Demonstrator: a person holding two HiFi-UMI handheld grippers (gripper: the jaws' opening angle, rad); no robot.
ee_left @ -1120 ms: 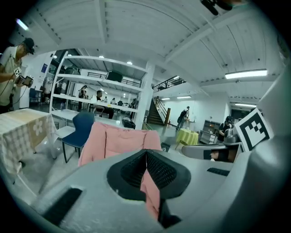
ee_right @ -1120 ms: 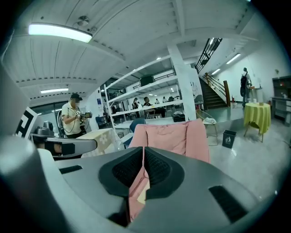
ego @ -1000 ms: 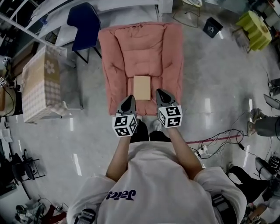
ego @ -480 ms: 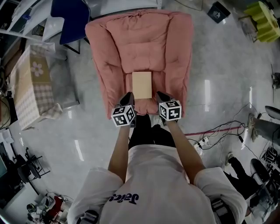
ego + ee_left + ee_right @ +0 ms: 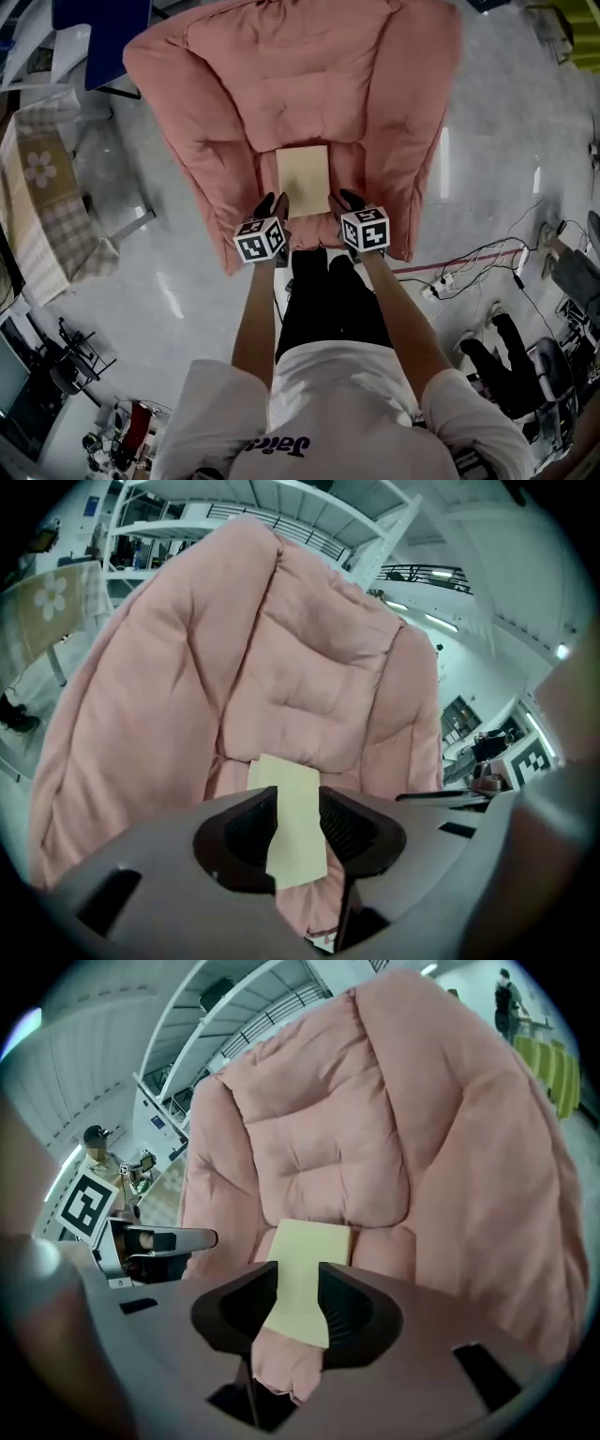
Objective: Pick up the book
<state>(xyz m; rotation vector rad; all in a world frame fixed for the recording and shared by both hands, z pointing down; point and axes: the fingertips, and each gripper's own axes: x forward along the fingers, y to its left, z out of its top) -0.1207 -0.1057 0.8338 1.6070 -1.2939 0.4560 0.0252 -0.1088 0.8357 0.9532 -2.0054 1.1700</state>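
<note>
A tan book lies flat on the seat of a pink padded armchair. My left gripper hangs at the book's near left corner and my right gripper at its near right corner, both pointing steeply down. In the left gripper view the book shows through the gap of the left gripper, whose jaws are opening without touching it. In the right gripper view the book lies beyond the right gripper, whose jaws are opening too, with nothing gripped.
A checkered cloth-covered box stands on the floor at the left, with a blue chair behind it. Cables and a power strip lie on the floor at the right. The armchair's padded arms flank the seat.
Both grippers have dropped toward the book's near edge, and the chair fills more of the head view. Their jaws, shut before, now stand apart.
</note>
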